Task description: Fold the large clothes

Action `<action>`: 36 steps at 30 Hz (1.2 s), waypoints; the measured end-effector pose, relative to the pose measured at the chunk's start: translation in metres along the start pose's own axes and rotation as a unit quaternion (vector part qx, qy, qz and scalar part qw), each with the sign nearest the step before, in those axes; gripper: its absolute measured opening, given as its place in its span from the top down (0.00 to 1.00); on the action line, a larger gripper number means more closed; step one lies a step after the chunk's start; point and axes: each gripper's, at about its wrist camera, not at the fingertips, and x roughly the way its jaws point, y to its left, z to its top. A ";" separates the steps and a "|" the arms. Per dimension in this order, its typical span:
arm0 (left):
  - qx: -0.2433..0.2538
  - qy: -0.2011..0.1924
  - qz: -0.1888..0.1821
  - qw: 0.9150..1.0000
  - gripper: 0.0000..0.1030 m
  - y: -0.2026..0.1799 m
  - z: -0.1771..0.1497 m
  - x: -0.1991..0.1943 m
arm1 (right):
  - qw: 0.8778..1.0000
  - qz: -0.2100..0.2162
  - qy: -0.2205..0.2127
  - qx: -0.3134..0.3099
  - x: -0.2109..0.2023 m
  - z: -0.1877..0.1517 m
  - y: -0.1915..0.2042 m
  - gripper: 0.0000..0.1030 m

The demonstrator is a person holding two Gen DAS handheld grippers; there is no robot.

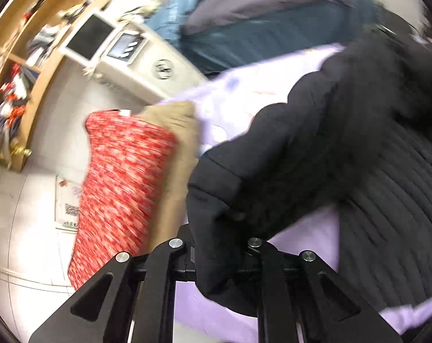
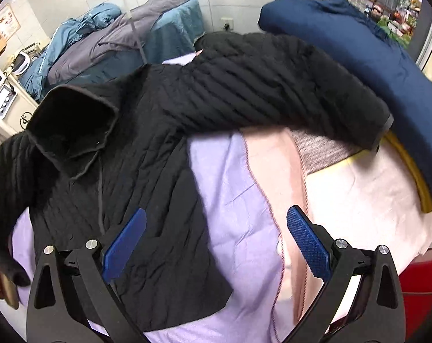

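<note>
Your left gripper (image 1: 221,245) has its jaws pinching a sleeve end of the black jacket (image 2: 158,131), bunched right between them. Your right gripper (image 2: 216,245) has its jaws spread wide; the jacket's hem lies under the left blue pad (image 2: 124,245), and the lilac sheet (image 2: 239,200) fills the gap between the jaws.

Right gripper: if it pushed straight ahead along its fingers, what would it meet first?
Probably the lilac sheet beside the black quilted jacket. The right gripper is open, its left pad over the jacket's edge. Depth is unclear.
</note>
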 end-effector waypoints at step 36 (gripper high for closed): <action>0.069 -0.089 -0.150 0.982 0.68 -0.293 0.121 -0.041 | 0.995 0.027 0.084 0.054 0.020 -0.057 0.006 0.06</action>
